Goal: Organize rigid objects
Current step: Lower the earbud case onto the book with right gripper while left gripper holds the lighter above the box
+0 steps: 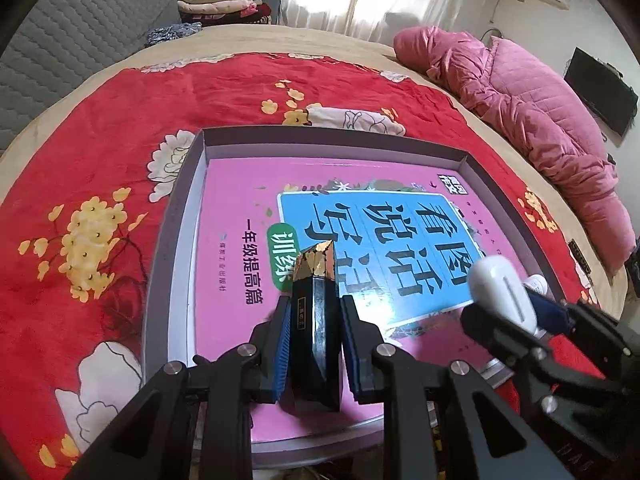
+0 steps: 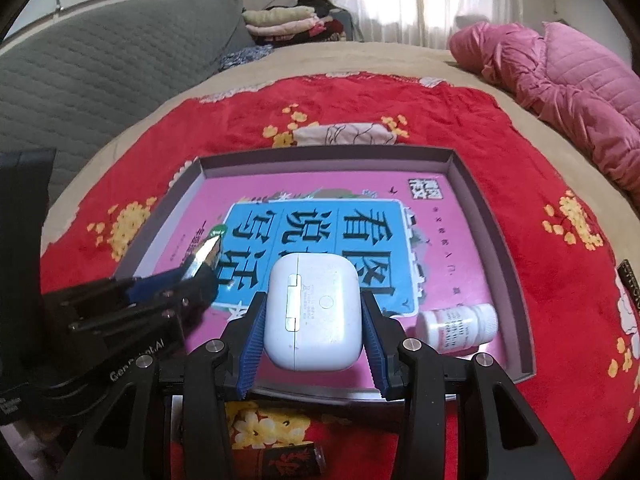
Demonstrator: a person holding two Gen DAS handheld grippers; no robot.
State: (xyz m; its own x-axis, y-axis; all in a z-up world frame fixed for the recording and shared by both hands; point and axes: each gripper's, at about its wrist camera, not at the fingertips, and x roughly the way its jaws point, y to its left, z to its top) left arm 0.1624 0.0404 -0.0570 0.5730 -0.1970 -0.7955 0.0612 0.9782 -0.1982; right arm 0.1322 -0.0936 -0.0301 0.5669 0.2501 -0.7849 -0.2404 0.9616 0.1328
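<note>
We hold a black-and-gold lipstick (image 1: pixel 316 320) clamped in our left gripper (image 1: pixel 314 344) and a white earbud case (image 2: pixel 313 312) clamped in our right gripper (image 2: pixel 313 320), both over the grey tray (image 2: pixel 492 216). Beside the right claw, a white pill bottle (image 2: pixel 456 326) already lies inside on the pink workbook (image 2: pixel 448 232); both held items remain unplaced.

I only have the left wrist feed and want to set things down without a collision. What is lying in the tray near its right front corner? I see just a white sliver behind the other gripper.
Observer: A small white bottle lies on its side there, on the pink book inside the tray.
Operator: Is the white case properly gripped?
Observer: Yes, the right gripper has the white earbud case between both pads, hinge side up.
Operator: Anything outside the tray near me?
Observer: A small dark can lies on the red blanket, in front of the tray's near edge.
</note>
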